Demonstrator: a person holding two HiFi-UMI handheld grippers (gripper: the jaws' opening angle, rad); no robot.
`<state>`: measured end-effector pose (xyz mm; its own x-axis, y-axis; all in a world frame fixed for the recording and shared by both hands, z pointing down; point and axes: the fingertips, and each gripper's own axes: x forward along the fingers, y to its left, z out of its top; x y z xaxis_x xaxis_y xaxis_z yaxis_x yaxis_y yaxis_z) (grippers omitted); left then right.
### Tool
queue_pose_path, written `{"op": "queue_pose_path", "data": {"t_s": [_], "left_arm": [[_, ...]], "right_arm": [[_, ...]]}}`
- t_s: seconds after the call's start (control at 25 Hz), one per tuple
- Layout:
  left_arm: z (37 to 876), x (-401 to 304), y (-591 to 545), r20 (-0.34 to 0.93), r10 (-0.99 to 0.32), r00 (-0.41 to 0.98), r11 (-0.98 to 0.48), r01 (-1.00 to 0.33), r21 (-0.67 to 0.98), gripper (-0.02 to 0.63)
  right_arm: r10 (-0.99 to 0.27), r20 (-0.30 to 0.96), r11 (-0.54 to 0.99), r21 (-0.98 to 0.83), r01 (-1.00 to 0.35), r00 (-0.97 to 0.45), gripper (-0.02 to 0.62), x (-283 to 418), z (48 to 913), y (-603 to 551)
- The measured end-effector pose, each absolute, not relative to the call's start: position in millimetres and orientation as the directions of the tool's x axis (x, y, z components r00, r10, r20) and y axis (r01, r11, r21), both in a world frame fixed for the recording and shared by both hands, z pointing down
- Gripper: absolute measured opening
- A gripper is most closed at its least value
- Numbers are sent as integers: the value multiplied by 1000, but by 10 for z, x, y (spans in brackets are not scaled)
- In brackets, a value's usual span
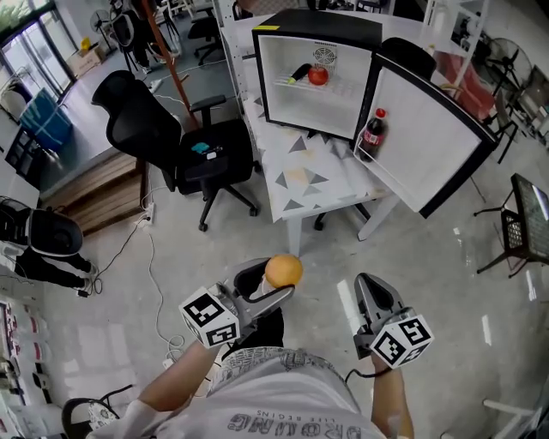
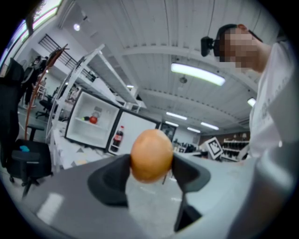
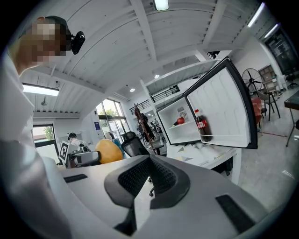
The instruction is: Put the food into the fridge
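open-plan office or lab space is indicated: black swivel chairs [image 1: 163, 137], a small fridge [image 1: 326, 24] set on a worktop [image 1: 304, 184], strip lights [image 2: 197, 74] overhead, cable [image 1: 153, 273] trailed across floor [image 1: 412, 257].

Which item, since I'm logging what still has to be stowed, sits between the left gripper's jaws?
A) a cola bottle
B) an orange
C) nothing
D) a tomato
B: the left gripper has its two jaws pressed on the orange from both sides, while the cola bottle stands in the fridge door and the tomato lies on the fridge shelf.
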<state>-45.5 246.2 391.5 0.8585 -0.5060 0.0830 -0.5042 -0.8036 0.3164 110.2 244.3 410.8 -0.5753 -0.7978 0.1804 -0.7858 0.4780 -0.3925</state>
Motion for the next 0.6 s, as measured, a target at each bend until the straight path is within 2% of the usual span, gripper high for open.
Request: {"op": "queue_pose_path", "data": {"t_s": [0.6], "left_arm": [[4053,-753,961,97,-452,887,-817,-455,355,285]], "right_arm": [[-815,243,404,-412,-817,-525,3,799,4249,1141]]}}
